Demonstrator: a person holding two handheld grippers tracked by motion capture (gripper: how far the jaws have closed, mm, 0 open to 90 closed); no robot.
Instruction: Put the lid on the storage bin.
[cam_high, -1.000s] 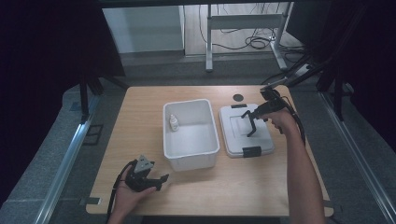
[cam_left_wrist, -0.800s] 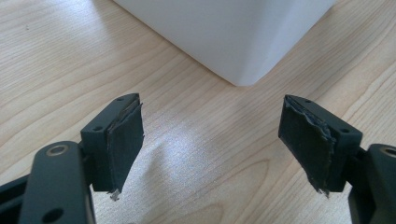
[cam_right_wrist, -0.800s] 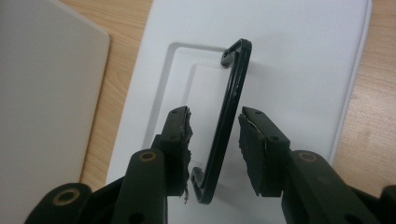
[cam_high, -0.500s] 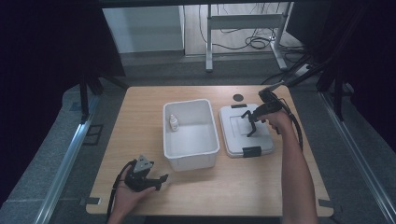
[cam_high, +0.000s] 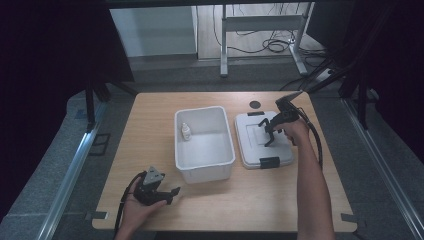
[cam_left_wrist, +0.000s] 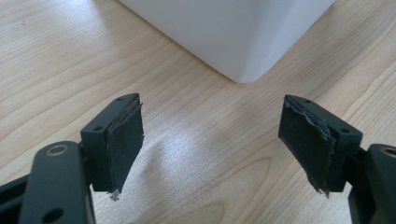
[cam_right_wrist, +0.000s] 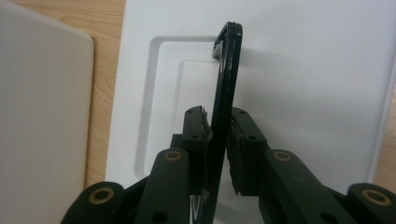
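A: Look at the right claw (cam_right_wrist: 219, 140). Its jaws have just been closing, and now they pinch the black handle (cam_right_wrist: 227, 79) of the white lid (cam_right_wrist: 308, 84), the thin bar squeezed between both pads.

B: I see it from above too. The right claw (cam_high: 268, 134) is down over the middle of the lid (cam_high: 250, 150), and the handle stands upright out of the lid's sunken panel.

A: And the lid lies flat on the wooden surface (cam_high: 150, 120), just right of the white bin (cam_high: 205, 167), a narrow gap between them. It has a black latch (cam_high: 269, 162) on its near edge.

B: The left claw (cam_high: 171, 192)?

A: Spread wide, nothing between its pads (cam_left_wrist: 126, 140). It rests low on the surface near the bin's front left corner (cam_left_wrist: 243, 51), held in the person's hand.

B: Anything in the bin?

A: A small white bottle (cam_high: 185, 132), upright against the left wall.
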